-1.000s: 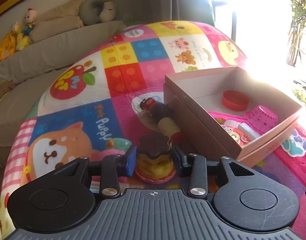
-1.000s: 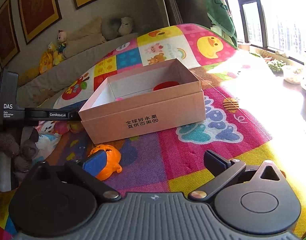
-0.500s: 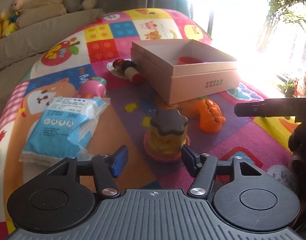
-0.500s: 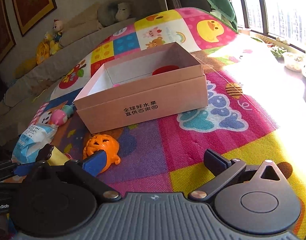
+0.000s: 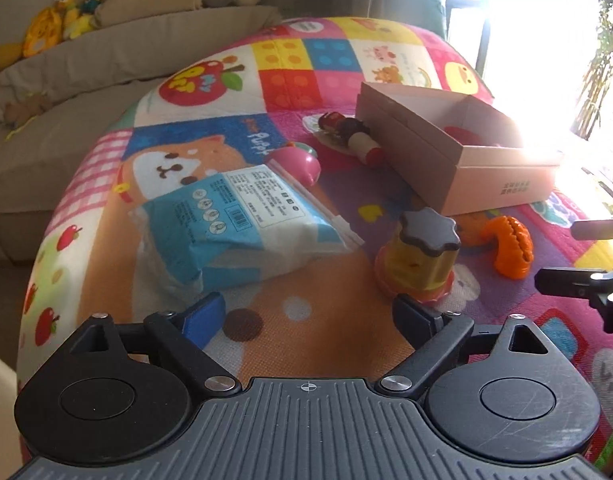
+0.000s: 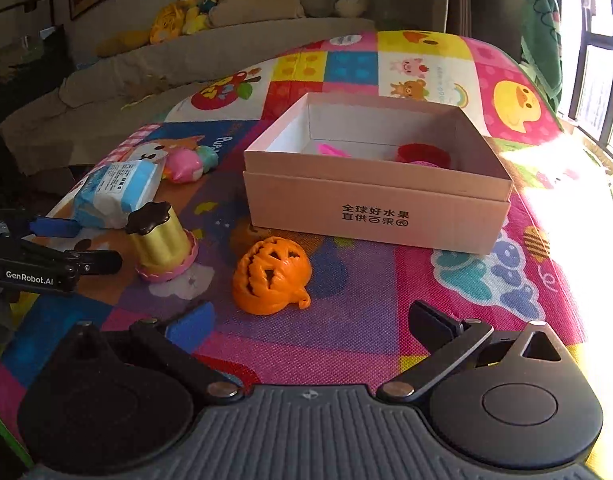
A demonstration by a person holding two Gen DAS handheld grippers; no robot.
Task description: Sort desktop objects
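Note:
A yellow pudding toy (image 5: 420, 258) with a dark lid stands on the play mat, just ahead and right of my open, empty left gripper (image 5: 310, 318); it also shows in the right wrist view (image 6: 162, 242). An orange pumpkin toy (image 6: 271, 276) lies in front of my open, empty right gripper (image 6: 310, 320); it also shows in the left wrist view (image 5: 510, 246). A cardboard box (image 6: 378, 208) holds a red lid (image 6: 422, 155) and pink items. A blue tissue pack (image 5: 234, 224), a pink toy (image 5: 296, 162) and a wooden doll (image 5: 352, 136) lie on the mat.
The colourful play mat (image 6: 386, 336) covers the surface. A grey sofa (image 5: 106, 64) with plush toys (image 6: 186, 12) runs along the back. Bright windows (image 5: 546, 20) are on the right. The left gripper's arm (image 6: 34, 268) reaches in at the left of the right wrist view.
My left gripper let go of the pudding toy, opened wide and pulled back to the left. My right gripper drew back; the pumpkin now lies centred ahead of it.

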